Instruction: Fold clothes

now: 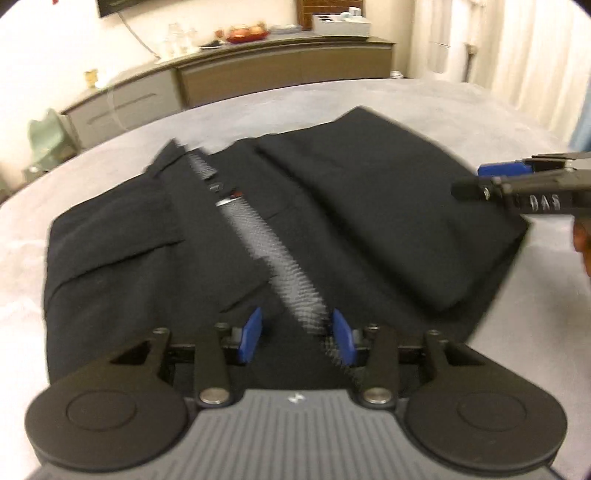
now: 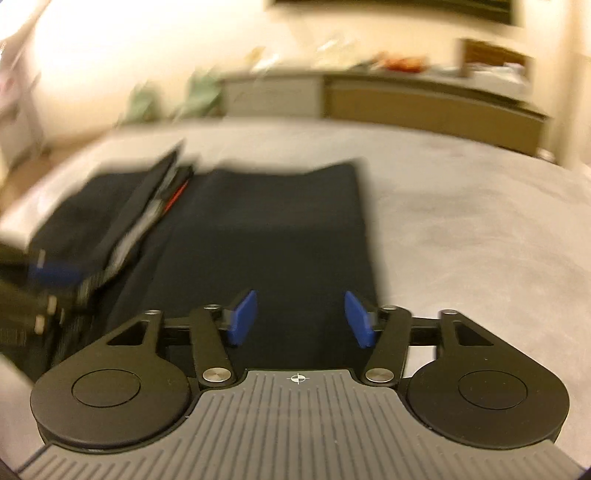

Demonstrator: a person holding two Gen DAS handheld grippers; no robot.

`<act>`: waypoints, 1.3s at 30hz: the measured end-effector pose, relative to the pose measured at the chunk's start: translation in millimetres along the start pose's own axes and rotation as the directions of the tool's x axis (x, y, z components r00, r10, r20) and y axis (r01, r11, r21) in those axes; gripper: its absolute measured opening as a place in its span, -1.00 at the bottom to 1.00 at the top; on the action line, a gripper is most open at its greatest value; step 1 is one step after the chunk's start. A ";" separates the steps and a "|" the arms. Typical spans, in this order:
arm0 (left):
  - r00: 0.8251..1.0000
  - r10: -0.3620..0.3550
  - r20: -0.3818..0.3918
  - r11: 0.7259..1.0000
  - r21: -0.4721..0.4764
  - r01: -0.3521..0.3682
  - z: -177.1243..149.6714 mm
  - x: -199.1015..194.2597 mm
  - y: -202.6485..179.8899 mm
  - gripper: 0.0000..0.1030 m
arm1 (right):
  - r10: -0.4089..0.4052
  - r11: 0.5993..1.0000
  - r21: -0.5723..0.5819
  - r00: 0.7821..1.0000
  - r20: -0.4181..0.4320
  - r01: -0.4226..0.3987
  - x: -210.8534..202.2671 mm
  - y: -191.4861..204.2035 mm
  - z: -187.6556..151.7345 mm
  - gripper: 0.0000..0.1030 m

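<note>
Black jacket point(image 1: 229, 236) motion-blurred, near hem hidden behind left hand-held gripper point(image 1: 297, 336).

Long brown sideboard point(image 1: 280, 70) seen along far wall — red fruit bowl point(image 1: 246, 34), clear glassware point(image 1: 180, 38), white box point(image 1: 340, 24) set on top. Pale green chair point(image 1: 48, 138) at left. Cream curtains point(image 1: 517, 48) hung at right — grey surface point(image 1: 406, 103) spread below.

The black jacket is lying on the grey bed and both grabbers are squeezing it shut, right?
Not quite. The black jacket does lie on the grey bed, but both grabbers are open and hold nothing: the left gripper in the left wrist view, the right gripper in the right wrist view.
</note>
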State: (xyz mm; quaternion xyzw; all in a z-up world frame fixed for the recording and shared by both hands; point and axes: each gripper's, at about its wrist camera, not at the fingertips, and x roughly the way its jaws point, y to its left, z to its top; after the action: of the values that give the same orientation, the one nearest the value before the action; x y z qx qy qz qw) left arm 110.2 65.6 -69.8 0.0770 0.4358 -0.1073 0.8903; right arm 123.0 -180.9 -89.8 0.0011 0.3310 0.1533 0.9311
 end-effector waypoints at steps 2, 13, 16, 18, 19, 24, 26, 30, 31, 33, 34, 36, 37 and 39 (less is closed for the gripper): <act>0.999 -0.049 0.021 0.998 -0.026 0.049 15.2 -11.0 -5.1 -0.04 | -0.045 0.996 0.077 0.999 0.018 0.044 -4.4 -20.5 -2.9 0.53; 0.982 -0.181 -0.059 0.983 0.025 0.183 144.0 37.7 -62.3 0.39 | -0.072 0.953 -0.284 0.991 0.115 0.102 -16.8 44.3 -22.3 -0.96; 0.974 -0.186 -0.131 0.978 0.072 0.196 159.7 64.8 -75.1 0.51 | -0.065 0.879 -0.450 0.975 0.213 0.157 -27.6 81.5 -33.8 -0.97; 0.983 -0.097 -0.157 0.983 0.140 0.120 152.0 77.2 -81.2 0.24 | -0.041 0.850 -0.501 0.968 0.247 0.164 -32.0 96.4 -37.9 -0.97; 0.985 -0.058 -0.164 0.982 0.166 0.086 146.9 81.8 -82.1 -0.04 | -0.022 0.847 -0.510 0.968 0.249 0.151 -33.0 101.3 -38.0 -0.97; 0.991 -0.060 -0.118 0.992 0.104 0.072 114.8 64.4 -34.4 -0.76 | 0.104 0.883 -0.469 0.958 0.268 0.035 -44.2 107.4 -35.6 -0.52; 0.993 -0.074 -0.093 0.996 0.034 0.077 90.6 53.0 3.3 -0.76 | 0.171 0.891 -0.453 0.929 0.327 -0.004 -63.2 110.2 -35.1 -0.25; 0.994 -0.097 -0.041 0.990 -0.107 0.092 42.1 30.3 78.6 -0.76 | 0.297 0.864 -0.496 0.884 0.361 -0.088 -96.4 127.5 -43.2 0.27; 0.994 -0.102 -0.027 0.985 -0.142 0.097 30.0 24.6 97.4 -0.76 | 0.312 0.858 -0.501 0.890 0.331 -0.114 -92.4 134.3 -46.2 0.31; 0.994 -0.110 0.000 0.972 -0.211 0.107 5.8 13.2 135.1 -0.75 | 0.339 0.848 -0.503 0.902 0.267 -0.170 -82.2 145.6 -50.8 0.31; 0.994 -0.113 0.014 0.963 -0.245 0.113 -6.3 7.5 153.9 -0.75 | 0.348 0.848 -0.489 0.910 0.226 -0.202 -72.3 146.0 -49.8 0.31; 0.992 -0.117 0.043 0.942 -0.312 0.125 -30.6 -3.8 191.6 -0.72 | 0.347 0.852 -0.460 0.927 0.144 -0.248 -53.8 138.2 -42.8 0.29; 0.991 -0.124 0.058 0.930 -0.341 0.136 -41.6 -6.3 206.1 -0.71 | 0.335 0.857 -0.451 0.934 0.120 -0.250 -48.3 138.2 -42.9 0.23; 0.981 -0.163 0.107 0.903 -0.385 0.192 -55.3 -3.8 216.8 -0.65 | 0.327 0.860 -0.443 0.940 0.092 -0.256 -52.7 131.5 -40.0 0.21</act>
State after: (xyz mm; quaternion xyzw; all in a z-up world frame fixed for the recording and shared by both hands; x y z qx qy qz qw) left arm 121.9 288.0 -91.0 -0.1473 0.4212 -0.1007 0.8892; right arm 22.3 -74.7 -75.0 -0.1384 0.2078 0.3604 0.8988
